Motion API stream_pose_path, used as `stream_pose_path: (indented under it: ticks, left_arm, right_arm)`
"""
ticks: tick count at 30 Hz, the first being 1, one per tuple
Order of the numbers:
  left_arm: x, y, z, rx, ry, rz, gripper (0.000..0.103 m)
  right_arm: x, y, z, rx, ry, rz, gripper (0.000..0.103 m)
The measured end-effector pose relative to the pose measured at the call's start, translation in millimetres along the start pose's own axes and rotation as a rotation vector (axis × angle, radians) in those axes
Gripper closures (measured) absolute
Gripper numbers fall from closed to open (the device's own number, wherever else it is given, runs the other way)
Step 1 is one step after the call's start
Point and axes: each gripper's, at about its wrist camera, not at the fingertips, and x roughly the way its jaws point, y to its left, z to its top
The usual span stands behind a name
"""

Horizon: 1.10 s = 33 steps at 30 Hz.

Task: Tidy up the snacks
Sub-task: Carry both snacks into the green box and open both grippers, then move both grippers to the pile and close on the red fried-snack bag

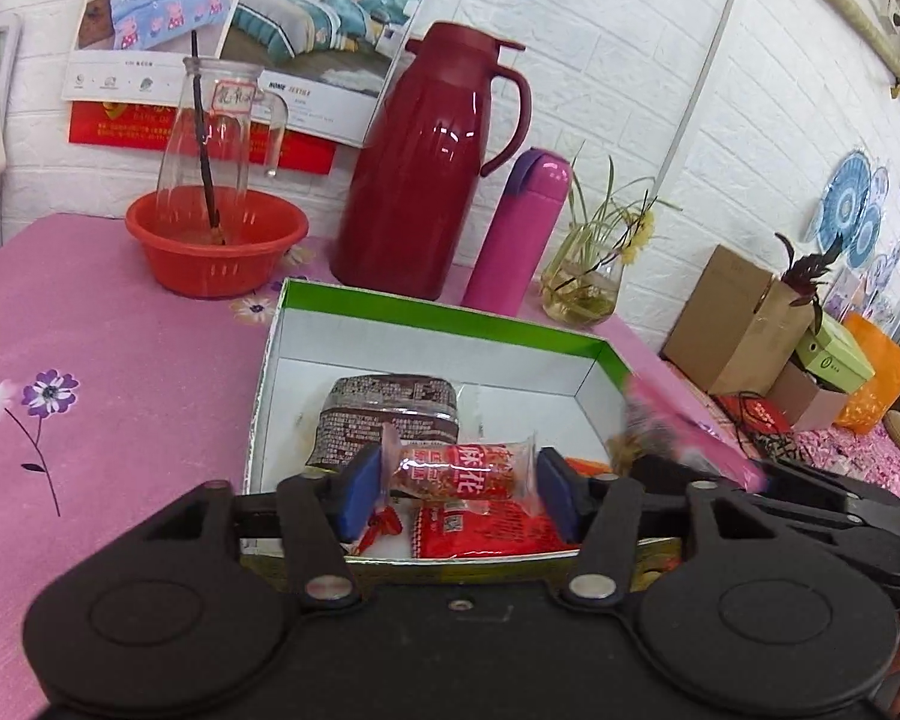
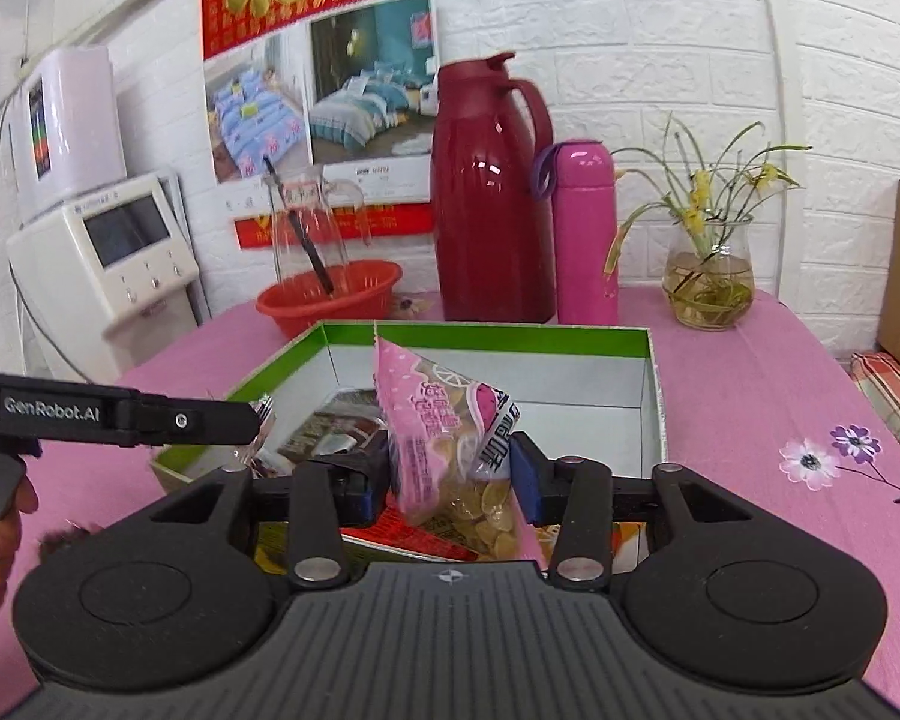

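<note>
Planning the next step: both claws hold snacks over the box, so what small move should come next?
Probably lower the left claw and release its red packet into the box: it already hangs just above the packets lying there, while the right claw holds its pink bag higher.

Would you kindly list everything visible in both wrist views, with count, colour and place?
box: 1, green rim, white inside, table centre
red snack packet: 1, in left gripper, over box
pink snack bag: 1, in right gripper, over box
dark snack pack: 1, brown, inside box
thermos jug: 1, dark red, behind box
pink flask: 1, beside jug
basin: 1, red, holding glass pitcher
plant vase: 1, clear, right
tablecloth: 1, pink, floral
left gripper: black, blue pads
right gripper: black, blue pads
</note>
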Motion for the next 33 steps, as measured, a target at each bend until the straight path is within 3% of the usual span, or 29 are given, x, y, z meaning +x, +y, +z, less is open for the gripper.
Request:
stream_pose_path:
  ticks: [1,2,18,33]
  left_arm:
    - [3.5,0.8,-1.6,0.004,0.006,-0.003,0.009]
    - [4.7,1.6,-3.5,0.005,0.008,-0.009,0.0]
    - [-34.8,-23.5,-15.6,0.006,-0.01,0.032,0.0]
    - [-74.3,-28.3,-55.1,0.016,0.03,0.027,0.0]
  right_arm:
    - [3.0,0.9,-1.5,-0.022,0.007,-0.015,0.018]
    - [3.7,1.3,-2.2,-0.04,0.012,-0.029,0.003]
    - [-71.2,11.3,-3.0,-0.051,-0.06,0.037,0.0]
    - [-115.1,53.8,-45.2,-0.049,0.013,0.174,0.0]
